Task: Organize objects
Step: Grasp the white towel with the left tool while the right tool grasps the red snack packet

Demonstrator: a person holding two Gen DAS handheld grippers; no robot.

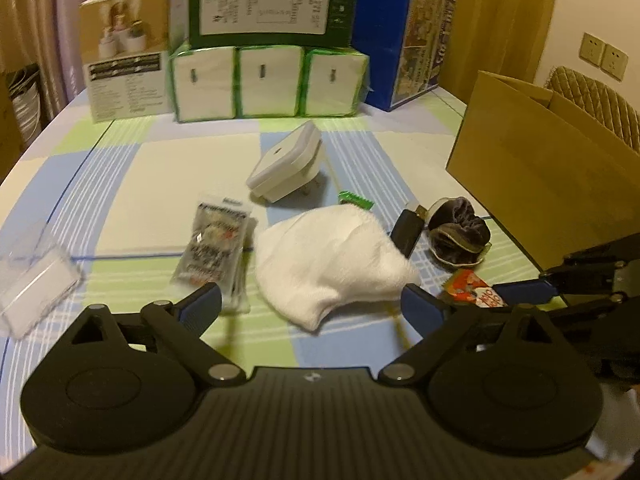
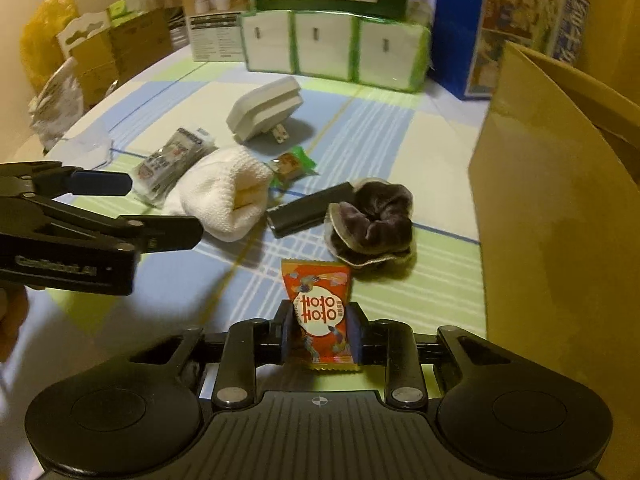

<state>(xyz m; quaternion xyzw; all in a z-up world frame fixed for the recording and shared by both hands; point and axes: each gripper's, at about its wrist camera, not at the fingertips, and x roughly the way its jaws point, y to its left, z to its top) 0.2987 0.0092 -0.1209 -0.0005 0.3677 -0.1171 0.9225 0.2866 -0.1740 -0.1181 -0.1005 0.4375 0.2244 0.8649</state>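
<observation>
While clamped between the fingers of the right gripper [image 2: 320, 330], orange snack packet [image 2: 318, 316] held upright, lifted just above the checked tablecloth [image 2: 400, 152], printed face toward the camera; fingers pressed on both sides of packet; same packet visible at right edge of left wrist view [image 1: 474, 292], pinched at the blue pads.

Left gripper [image 1: 312, 300] with fingers spread wide, nothing between them; poised over near edge of white towel [image 1: 328, 264]; seen from right wrist view entering from left, blue pad [image 2: 100, 183] near the towel [image 2: 228, 200].

On the cloth, centre: towel bunched, folded end open toward right camera; clear packet with printed contents [image 1: 216, 244] just left of towel, touching or nearly so; white plug adapter [image 1: 286, 164] beyond, tipped on its side, prongs showing; small green wrapper [image 1: 354, 200] at towel's far edge; black rectangular object [image 1: 408, 224] just right of towel, touching dark velvet scrunchie [image 1: 458, 236].

Clear plastic box [image 1: 32, 284] at far left, well apart from the rest.

Brown cardboard box [image 1: 540, 168] at right, flaps up, close beside right gripper; interior not visible.

Back row: tissue packs [image 1: 268, 80] with green box [image 1: 272, 0] on top, blue box [image 1: 404, 36] at right, white-and-tan carton [image 1: 128, 52] at left.
</observation>
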